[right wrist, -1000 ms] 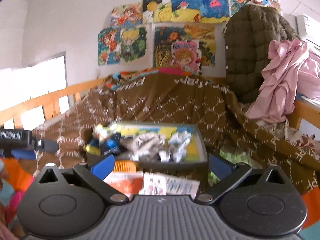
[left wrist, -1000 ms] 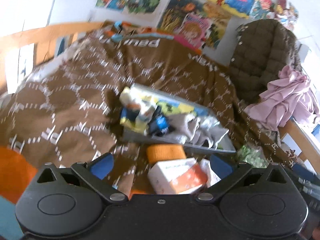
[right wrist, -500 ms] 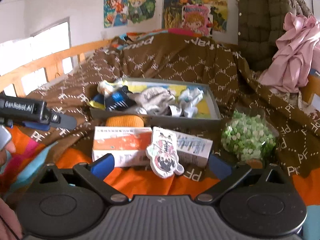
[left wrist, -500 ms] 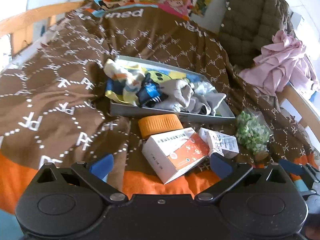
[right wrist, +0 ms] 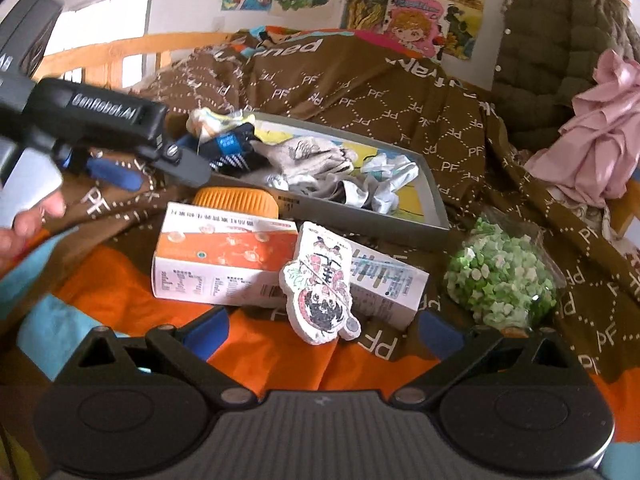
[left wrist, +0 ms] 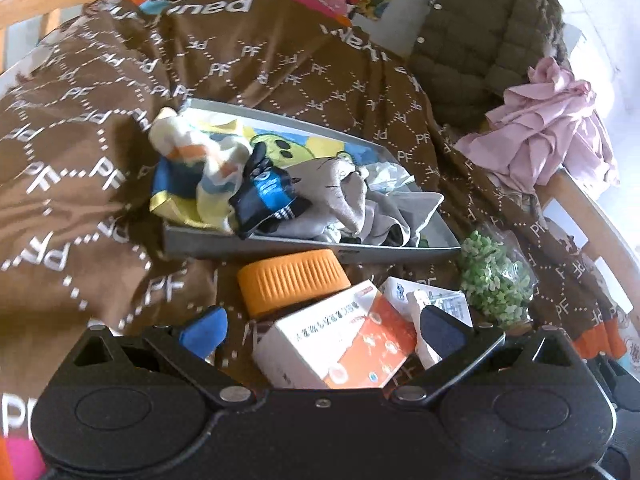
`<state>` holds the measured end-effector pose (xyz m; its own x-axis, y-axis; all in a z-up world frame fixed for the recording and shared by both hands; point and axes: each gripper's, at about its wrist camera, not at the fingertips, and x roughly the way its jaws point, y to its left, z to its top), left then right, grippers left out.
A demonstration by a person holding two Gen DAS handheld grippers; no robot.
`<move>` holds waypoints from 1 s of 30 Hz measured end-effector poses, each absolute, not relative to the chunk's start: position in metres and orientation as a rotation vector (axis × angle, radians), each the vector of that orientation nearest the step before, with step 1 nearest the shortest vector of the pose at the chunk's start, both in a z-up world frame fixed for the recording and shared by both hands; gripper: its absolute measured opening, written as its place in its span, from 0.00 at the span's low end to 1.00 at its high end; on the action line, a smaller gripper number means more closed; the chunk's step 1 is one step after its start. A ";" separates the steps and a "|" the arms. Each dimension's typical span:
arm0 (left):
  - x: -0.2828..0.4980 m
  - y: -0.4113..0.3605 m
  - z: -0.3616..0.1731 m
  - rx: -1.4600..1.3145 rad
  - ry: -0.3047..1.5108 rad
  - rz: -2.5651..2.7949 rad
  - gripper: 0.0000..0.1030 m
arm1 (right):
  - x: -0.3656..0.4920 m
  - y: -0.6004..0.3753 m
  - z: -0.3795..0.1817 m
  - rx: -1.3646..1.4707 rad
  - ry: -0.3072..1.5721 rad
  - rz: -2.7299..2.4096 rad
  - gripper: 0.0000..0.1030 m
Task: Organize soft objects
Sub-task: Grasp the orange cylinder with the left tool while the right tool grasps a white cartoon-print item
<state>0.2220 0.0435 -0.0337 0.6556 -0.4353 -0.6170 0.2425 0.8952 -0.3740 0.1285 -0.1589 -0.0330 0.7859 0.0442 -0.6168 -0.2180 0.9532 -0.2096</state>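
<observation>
A grey tray (left wrist: 280, 243) (right wrist: 360, 218) lies on the brown bedspread and holds several socks: a striped pale sock (left wrist: 200, 160), a black and blue sock (left wrist: 268, 196) (right wrist: 230, 148) and grey socks (left wrist: 344, 200) (right wrist: 308, 156). My left gripper (left wrist: 322, 328) is open just above a white and orange box (left wrist: 340, 348), short of the tray. In the right wrist view the left gripper (right wrist: 156, 172) hovers beside the tray's left end. My right gripper (right wrist: 324, 332) is open and empty, low over the orange part of the bedspread, close to a flat cartoon figure (right wrist: 320, 284).
An orange ribbed lid (left wrist: 290, 280) (right wrist: 236, 202), a small white and blue box (right wrist: 384, 284) and a bag of green bits (left wrist: 496, 280) (right wrist: 500, 276) lie before the tray. A pink garment (right wrist: 600, 148) and an olive padded jacket (left wrist: 480, 40) hang at the right, with a wooden bed rail (right wrist: 120, 54) behind.
Both grippers have tipped downward and come closer to the boxes and the tray. The left gripper has moved forward over the white and orange box. Both stay open.
</observation>
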 end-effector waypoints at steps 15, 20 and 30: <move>0.286 0.054 -0.073 -0.427 0.868 -0.476 0.99 | 0.162 -0.133 -0.067 -0.487 0.654 0.103 0.97; 0.302 0.060 -0.092 -0.510 0.908 -0.480 0.98 | 0.173 -0.129 -0.079 -0.521 0.686 0.081 0.92; 0.310 0.063 -0.102 -0.548 0.903 -0.517 0.79 | 0.179 -0.130 -0.081 -0.512 0.702 0.074 0.81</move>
